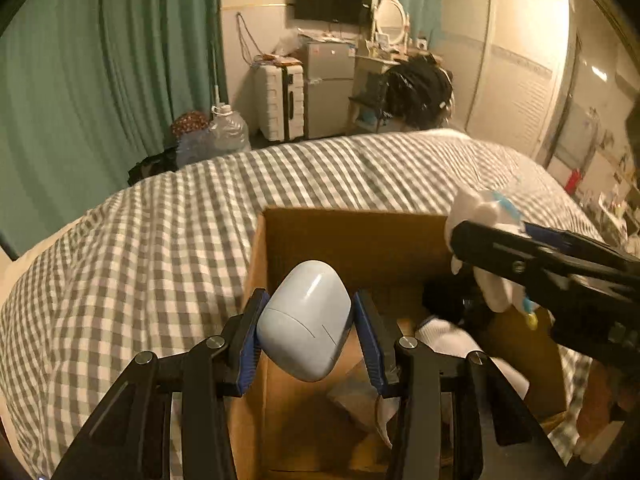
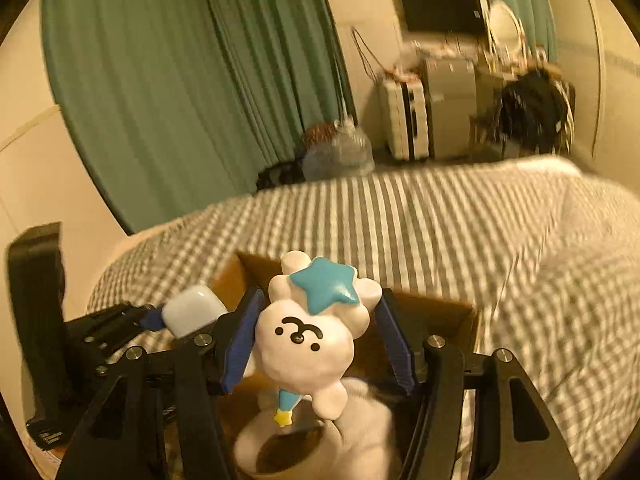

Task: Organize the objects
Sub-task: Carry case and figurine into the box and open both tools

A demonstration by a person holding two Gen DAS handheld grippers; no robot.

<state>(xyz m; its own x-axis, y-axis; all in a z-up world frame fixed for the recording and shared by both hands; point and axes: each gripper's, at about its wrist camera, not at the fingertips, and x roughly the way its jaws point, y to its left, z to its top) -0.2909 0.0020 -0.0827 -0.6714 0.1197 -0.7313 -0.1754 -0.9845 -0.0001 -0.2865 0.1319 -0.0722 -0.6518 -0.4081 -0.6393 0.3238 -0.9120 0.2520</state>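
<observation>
My left gripper is shut on a pale blue rounded case, held above the left side of an open cardboard box that sits on the checked bed. My right gripper is shut on a white figurine with a blue star on its head, held over the same box. The right gripper and figurine appear at the box's right side in the left wrist view. The left gripper with the case shows at the left in the right wrist view. White cloth and dark items lie inside the box.
The bed with a grey and white checked cover fills the middle ground. Beyond it are green curtains, a white suitcase, a small fridge, a water jug and a chair draped with dark clothes. A sliding wardrobe stands at the right.
</observation>
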